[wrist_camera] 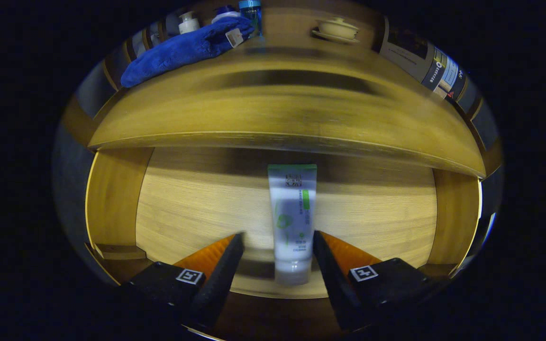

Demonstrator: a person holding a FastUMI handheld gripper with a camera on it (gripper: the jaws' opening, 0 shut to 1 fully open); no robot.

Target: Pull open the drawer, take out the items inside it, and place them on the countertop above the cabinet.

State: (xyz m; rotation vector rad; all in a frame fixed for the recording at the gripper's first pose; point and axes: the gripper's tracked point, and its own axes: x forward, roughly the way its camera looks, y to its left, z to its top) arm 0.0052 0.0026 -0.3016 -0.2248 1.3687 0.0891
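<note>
— What is seen nearest the camera?

— Two fingers of the gripper (277, 239) are seen, spread apart over the open drawer (197, 203). A gap is left on each side of what lies between them, so nothing is pinched.

— And what lies between them?

— A white tube (292, 222) with a green end and green markings is laid flat on the drawer's pale wooden floor. Its cap end is pointed toward the camera and its crimped green end toward the back of the drawer. Its lower half is flanked by the fingertips; the rest is stretched out beyond them. The right finger is held closer to the tube than the left, though whether it is touched cannot be told.

— How is the drawer itself placed?

— It is pulled out, with its side walls seen to the left and right and its floor well lit. Its rear part is overhung and shaded by the edge of the countertop (282, 118), which is blurred.

— What is kept on the countertop?

— A blue cloth (183, 47) is draped at the far left. Just behind it, a small white bottle (188, 22) and a blue-capped bottle (250, 14) are stood upright. Further right, well apart from these, a pale lidded bowl on a saucer (335, 29) is set. A printed box (436, 66) is seen at the far right.
</note>
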